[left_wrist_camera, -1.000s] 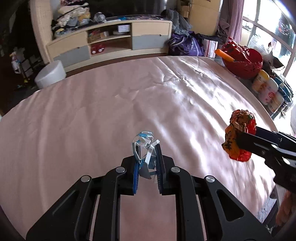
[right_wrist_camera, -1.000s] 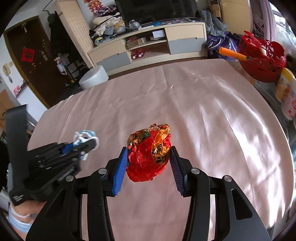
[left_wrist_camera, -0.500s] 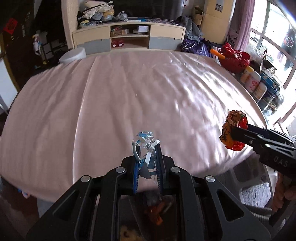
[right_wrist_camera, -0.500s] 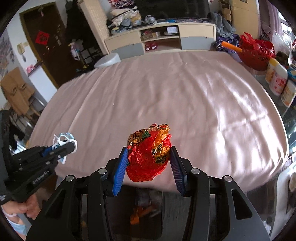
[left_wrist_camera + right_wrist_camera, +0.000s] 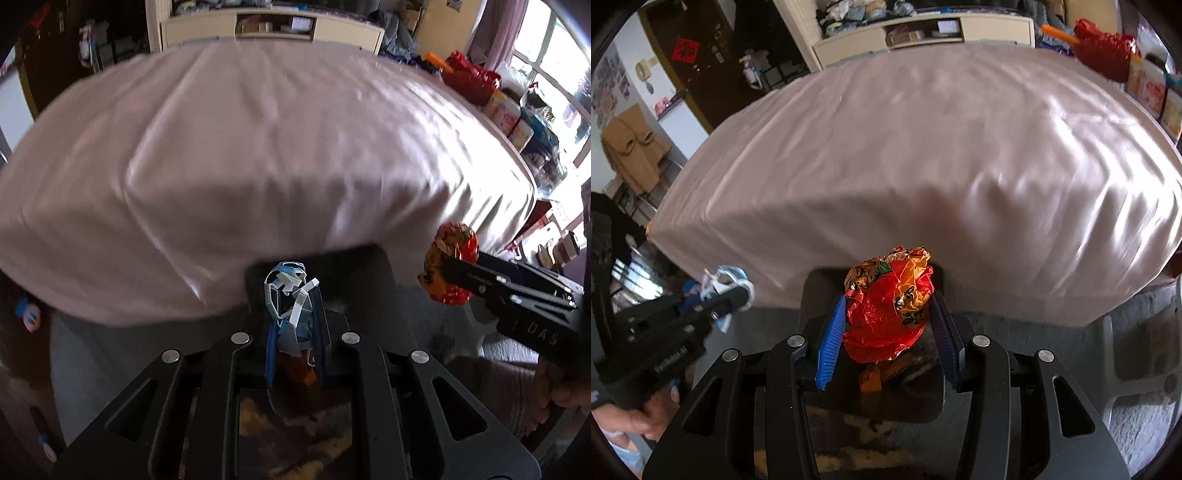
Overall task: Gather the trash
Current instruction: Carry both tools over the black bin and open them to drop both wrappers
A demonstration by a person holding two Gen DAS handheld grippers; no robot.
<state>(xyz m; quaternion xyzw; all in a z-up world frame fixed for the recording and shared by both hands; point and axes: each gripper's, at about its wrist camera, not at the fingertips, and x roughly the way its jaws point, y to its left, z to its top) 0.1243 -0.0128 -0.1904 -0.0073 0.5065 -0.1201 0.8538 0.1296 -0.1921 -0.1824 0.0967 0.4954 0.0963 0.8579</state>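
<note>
My left gripper [image 5: 294,310] is shut on a crumpled blue-and-white wrapper [image 5: 288,291]. It also shows in the right wrist view [image 5: 726,284]. My right gripper [image 5: 888,314] is shut on a crumpled red-and-orange foil wrapper [image 5: 890,306], which shows at the right of the left wrist view [image 5: 448,266]. Both grippers hang off the near edge of the pink-clothed table [image 5: 258,147], above a dark open bin [image 5: 871,391] that holds orange scraps.
A red basket [image 5: 1104,51] and several jars [image 5: 1152,92] stand at the table's far right. A beige shelf unit [image 5: 923,33] lines the back wall. Grey floor [image 5: 1126,350] lies to the right of the bin.
Both grippers have pulled back from over the table to beyond its near edge, above the bin, still holding their wrappers.
</note>
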